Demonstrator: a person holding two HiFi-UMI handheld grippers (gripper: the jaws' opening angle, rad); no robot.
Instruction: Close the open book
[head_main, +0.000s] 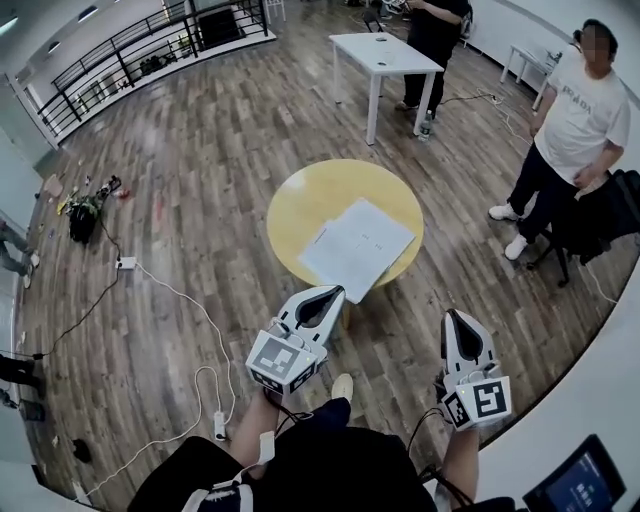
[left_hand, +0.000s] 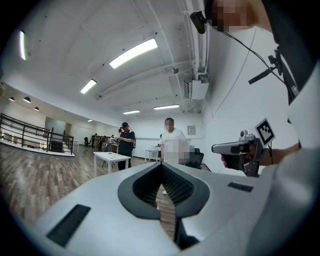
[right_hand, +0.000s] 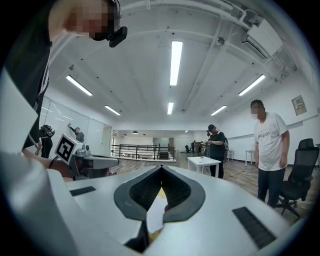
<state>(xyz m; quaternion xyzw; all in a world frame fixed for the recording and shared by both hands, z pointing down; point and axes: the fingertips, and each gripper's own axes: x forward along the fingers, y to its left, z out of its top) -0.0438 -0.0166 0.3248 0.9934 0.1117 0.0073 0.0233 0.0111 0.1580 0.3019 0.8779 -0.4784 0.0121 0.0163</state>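
The open book (head_main: 357, 247) lies with its white pages up on the near right part of a round yellow table (head_main: 300, 200), one corner hanging over the rim. My left gripper (head_main: 335, 291) is held level just short of the book's near edge, its tips together and nothing between them. My right gripper (head_main: 453, 314) hovers over the floor to the right of the table, also shut and empty. In the right gripper view a strip of white page (right_hand: 156, 212) shows through the hollow below the closed tips (right_hand: 161, 167). The left gripper view's tips (left_hand: 161, 163) meet too.
A white table (head_main: 385, 52) stands at the back with a person in black (head_main: 435, 40) behind it. A person in a white shirt (head_main: 575, 130) stands at the right beside a dark office chair (head_main: 600, 220). Cables and a power strip (head_main: 219, 425) lie on the wooden floor at the left.
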